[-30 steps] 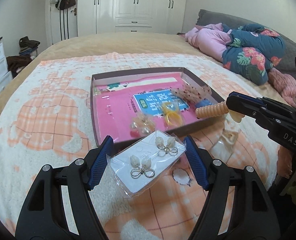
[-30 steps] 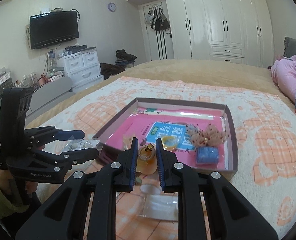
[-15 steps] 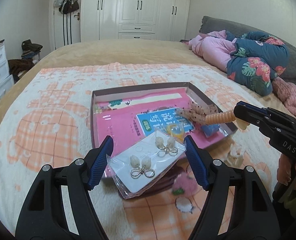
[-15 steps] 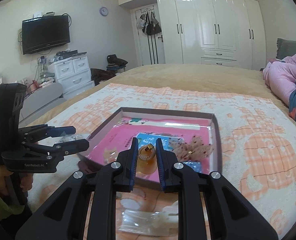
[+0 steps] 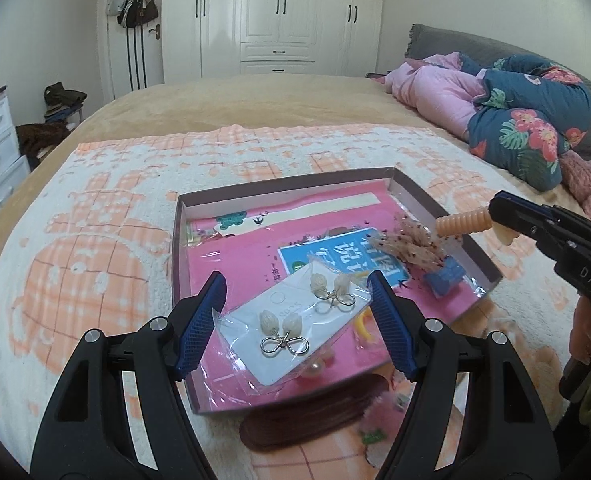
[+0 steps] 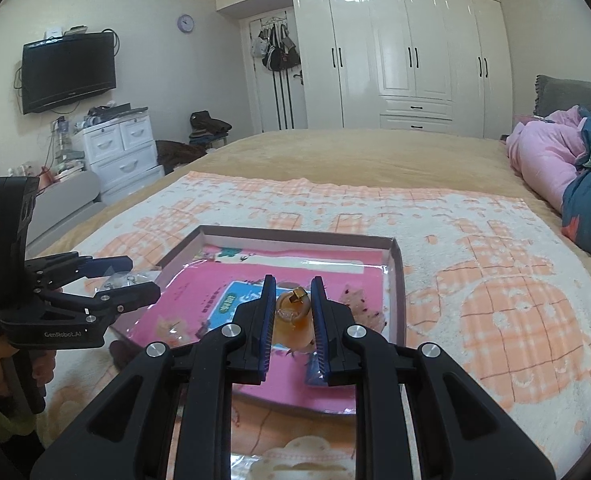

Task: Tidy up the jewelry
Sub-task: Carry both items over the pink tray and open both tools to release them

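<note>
Over the tray [image 5: 411,192] now (previously short of it), left tongs [image 5: 295,312] grip the earring card [image 5: 291,332], right tongs [image 6: 293,312] the orange clip [image 6: 295,320].

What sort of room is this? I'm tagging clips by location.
A bedroom, most likely: a wide bed with a tan cover, tall white built-in wardrobes, and a black wall-mounted television.

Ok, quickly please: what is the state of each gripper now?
Left gripper: closed on the earring card.
Right gripper: closed on the orange hair clip.
</note>
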`<control>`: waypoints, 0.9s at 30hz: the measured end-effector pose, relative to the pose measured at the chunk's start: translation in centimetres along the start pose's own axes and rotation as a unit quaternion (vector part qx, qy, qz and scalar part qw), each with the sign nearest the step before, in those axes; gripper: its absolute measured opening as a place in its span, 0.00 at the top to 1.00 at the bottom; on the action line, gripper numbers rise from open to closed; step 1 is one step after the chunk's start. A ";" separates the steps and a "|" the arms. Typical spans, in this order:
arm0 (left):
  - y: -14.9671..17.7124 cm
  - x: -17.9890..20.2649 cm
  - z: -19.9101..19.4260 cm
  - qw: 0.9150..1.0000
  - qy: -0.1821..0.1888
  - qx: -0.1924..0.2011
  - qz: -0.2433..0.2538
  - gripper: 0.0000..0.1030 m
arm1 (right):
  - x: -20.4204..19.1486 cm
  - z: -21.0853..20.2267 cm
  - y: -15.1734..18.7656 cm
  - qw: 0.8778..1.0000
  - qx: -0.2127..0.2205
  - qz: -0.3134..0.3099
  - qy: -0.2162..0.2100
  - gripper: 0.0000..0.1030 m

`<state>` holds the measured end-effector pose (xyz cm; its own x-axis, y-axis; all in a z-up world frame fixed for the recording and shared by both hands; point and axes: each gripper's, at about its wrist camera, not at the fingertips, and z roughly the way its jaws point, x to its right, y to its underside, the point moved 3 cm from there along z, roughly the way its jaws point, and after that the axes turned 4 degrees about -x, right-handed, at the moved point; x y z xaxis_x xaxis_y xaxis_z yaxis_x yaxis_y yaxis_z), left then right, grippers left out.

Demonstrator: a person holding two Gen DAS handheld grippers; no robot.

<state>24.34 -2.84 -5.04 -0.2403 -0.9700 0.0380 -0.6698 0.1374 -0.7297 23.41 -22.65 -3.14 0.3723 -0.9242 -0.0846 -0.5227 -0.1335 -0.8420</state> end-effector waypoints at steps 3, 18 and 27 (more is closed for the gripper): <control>-0.3 -0.4 0.7 1.000 -0.007 -0.004 -0.002 0.38 | 0.3 0.7 -0.3 1.000 0.000 0.000 0.003 0.83; 0.0 -2.7 4.1 0.999 -0.034 -0.033 -0.016 0.38 | 0.6 5.2 -0.9 0.999 -0.034 -0.024 0.003 0.83; 0.2 -3.2 5.1 0.998 -0.040 -0.044 -0.021 0.38 | 1.1 7.9 0.5 0.996 -0.086 -0.027 0.003 0.83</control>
<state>28.60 -0.78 -8.79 -0.1562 -0.9877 0.0111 -0.7384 0.1093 -0.6654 29.60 -20.88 -7.83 0.3990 -0.9162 -0.0370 -0.6259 -0.2426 -0.7412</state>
